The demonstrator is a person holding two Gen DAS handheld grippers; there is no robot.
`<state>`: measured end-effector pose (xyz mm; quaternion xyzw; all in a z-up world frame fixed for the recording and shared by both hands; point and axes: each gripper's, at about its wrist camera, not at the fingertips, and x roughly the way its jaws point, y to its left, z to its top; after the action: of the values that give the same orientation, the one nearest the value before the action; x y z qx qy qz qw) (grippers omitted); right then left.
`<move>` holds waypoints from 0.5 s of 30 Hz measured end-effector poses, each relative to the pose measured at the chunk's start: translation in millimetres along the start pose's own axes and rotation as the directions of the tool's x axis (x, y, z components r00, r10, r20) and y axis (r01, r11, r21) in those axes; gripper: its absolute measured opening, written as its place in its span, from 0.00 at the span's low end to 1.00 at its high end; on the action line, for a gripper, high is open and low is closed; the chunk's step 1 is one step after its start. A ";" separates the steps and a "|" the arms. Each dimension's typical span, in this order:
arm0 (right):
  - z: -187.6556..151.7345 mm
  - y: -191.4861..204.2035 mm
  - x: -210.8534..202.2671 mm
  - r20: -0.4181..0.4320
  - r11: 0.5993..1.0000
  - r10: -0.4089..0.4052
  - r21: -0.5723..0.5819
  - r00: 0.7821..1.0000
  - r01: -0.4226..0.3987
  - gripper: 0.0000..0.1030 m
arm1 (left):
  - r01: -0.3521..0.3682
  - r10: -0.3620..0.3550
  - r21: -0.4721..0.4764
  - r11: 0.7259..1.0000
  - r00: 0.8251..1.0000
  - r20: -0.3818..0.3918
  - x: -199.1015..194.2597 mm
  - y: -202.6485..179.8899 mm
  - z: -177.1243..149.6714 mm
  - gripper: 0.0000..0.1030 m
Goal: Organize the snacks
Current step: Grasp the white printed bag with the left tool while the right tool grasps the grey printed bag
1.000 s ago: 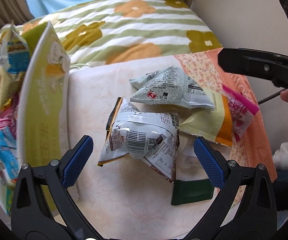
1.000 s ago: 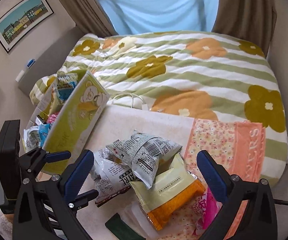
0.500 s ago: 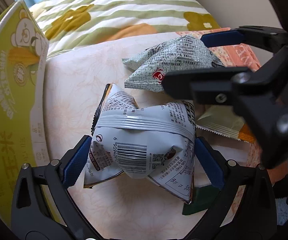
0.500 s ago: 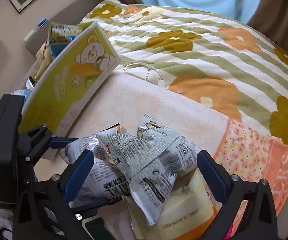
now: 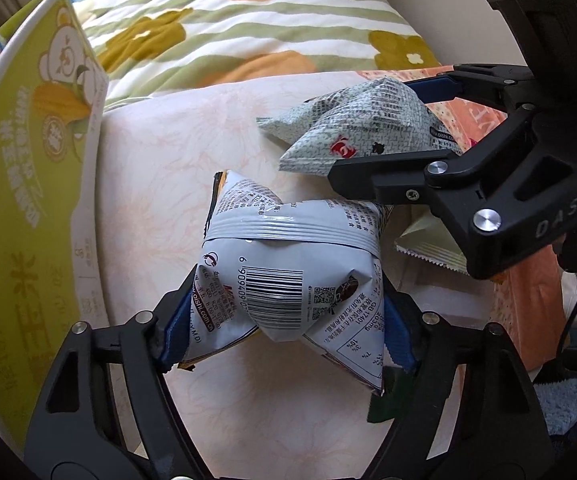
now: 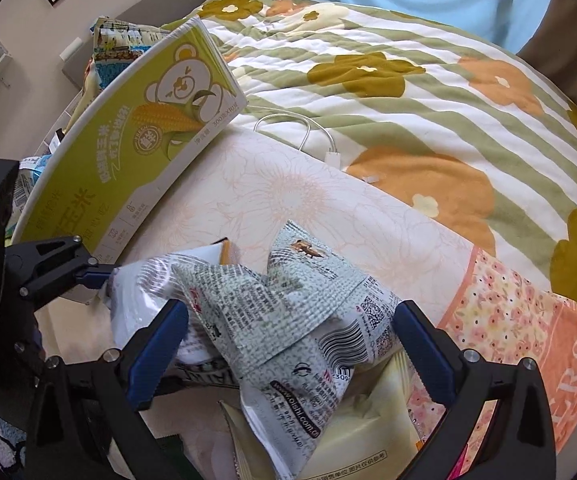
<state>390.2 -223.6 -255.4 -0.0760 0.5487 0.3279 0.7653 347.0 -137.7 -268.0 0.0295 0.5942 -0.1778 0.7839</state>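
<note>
Right claw point(image 6: 288, 344): blue pads spread, straddling pale green newsprint-pattern snack bag point(image 6: 288, 312); contact with pads unclear. At 9 o'clock of it: silver-white snack bag point(image 6: 144, 292), left claw point(image 6: 104, 276) closing on it. At 6 o'clock: cream-yellow packet point(image 6: 368, 432). At 10 o'clock: green corn box with bear point(image 6: 140, 148), leaning. At 12 o'clock: floral striped quilt point(image 6: 408, 92), white cable point(image 6: 308, 132).

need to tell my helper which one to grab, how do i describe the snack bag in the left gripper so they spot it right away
Find the pale floral cloth beside the tall yellow-green bear box. Near its front edge lies a puffy silver-white snack bag, with the left gripper closing on its sides. Its big black barcode faces up, unlike the grey-green newsprint-patterned bag behind it.
</note>
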 end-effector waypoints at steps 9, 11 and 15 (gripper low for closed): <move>-2.1 8.7 12.1 -0.037 0.998 -0.040 -0.048 0.999 0.038 0.71 | -0.021 0.021 -0.023 1.000 1.000 0.004 -6.2 2.5 -5.4 0.72; -3.4 10.2 9.6 -0.029 0.996 -0.062 -0.064 0.998 0.060 0.61 | -0.022 0.022 -0.029 0.999 1.000 0.009 -8.4 1.7 -6.6 0.72; -5.1 12.8 -1.7 0.007 0.995 -0.071 -0.063 0.997 0.071 0.49 | -0.032 0.033 -0.029 0.999 0.999 0.029 -16.7 -1.5 -10.4 0.72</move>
<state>378.3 -216.8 -252.7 -0.1188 0.5334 0.3179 0.7748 333.0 -132.4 -255.1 0.0251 0.5846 -0.1570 0.7956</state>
